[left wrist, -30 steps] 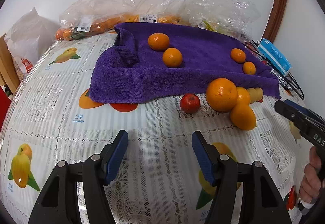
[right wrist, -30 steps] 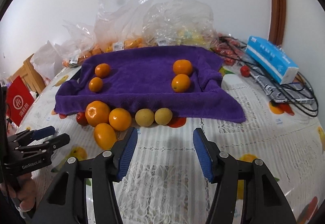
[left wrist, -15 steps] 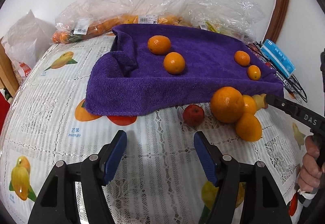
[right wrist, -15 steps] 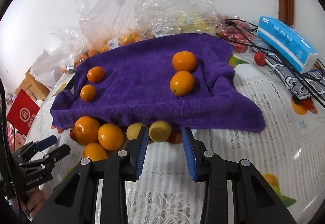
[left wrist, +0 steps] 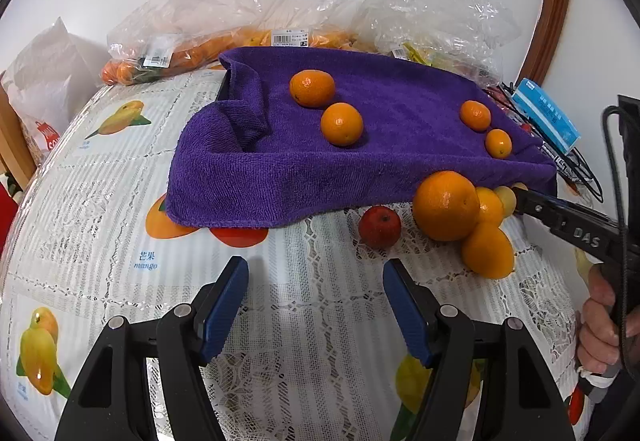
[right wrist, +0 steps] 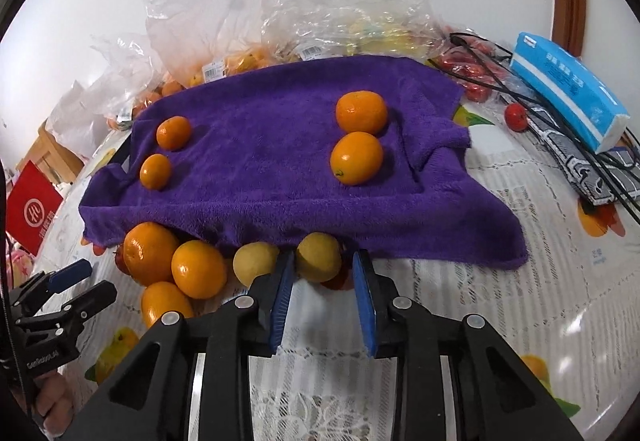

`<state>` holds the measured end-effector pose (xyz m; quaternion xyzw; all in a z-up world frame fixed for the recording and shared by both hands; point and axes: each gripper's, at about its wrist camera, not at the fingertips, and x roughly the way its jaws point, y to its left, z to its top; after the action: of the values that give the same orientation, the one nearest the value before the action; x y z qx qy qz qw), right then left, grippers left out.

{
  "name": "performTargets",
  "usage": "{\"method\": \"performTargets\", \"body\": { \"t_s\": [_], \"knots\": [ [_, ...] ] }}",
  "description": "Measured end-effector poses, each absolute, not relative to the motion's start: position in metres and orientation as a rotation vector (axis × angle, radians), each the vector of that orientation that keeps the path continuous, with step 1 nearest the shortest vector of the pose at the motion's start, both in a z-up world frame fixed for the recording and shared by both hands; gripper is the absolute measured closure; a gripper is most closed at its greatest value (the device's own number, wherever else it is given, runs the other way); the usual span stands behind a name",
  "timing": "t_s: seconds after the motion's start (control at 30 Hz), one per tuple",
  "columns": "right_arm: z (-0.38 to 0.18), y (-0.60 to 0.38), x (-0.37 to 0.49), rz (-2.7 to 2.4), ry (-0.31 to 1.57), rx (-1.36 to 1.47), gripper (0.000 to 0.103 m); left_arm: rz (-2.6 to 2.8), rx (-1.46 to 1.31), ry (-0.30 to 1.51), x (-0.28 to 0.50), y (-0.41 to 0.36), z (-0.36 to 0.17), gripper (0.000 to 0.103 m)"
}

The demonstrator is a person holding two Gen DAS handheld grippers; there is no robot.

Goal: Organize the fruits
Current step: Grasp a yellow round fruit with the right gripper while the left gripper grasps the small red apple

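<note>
Since a second ago the right gripper (right wrist: 323,273) has pushed in, its jaws closing onto the yellow fruit (right wrist: 319,257) at lower centre by the purple towel (right wrist: 256,161): small, firm, smooth, best pinched across its middle; left gripper (left wrist: 316,305) open.

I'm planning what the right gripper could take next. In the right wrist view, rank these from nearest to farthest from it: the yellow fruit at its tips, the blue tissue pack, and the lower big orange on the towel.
1. Yellow fruit, between the right gripper tips.
2. Lower big orange, on the purple towel, right side.
3. Blue tissue pack, far right.
</note>
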<state>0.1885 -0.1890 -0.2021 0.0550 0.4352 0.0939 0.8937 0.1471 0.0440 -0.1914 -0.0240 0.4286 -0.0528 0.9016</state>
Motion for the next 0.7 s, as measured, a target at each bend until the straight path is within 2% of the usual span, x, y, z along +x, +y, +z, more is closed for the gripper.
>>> {"method": "performTargets", "body": {
  "t_s": [0.13,0.37,0.7],
  "knots": [
    [-0.205,-0.182,0.192,0.168,0.905,0.072,0.077,-0.114,-0.057,0.885,0.147,0.045,-0.191,0.035],
    [-0.199,-0.189,0.167,0.167,0.887,0.046,0.077,-0.133,-0.088,0.877,0.146,0.051,-0.191,0.037],
    [-0.202,-0.204,0.128,0.192,0.884,0.049,0.077,-0.191,0.027,0.890,0.150,0.020,-0.195,0.042]
  ]
}}
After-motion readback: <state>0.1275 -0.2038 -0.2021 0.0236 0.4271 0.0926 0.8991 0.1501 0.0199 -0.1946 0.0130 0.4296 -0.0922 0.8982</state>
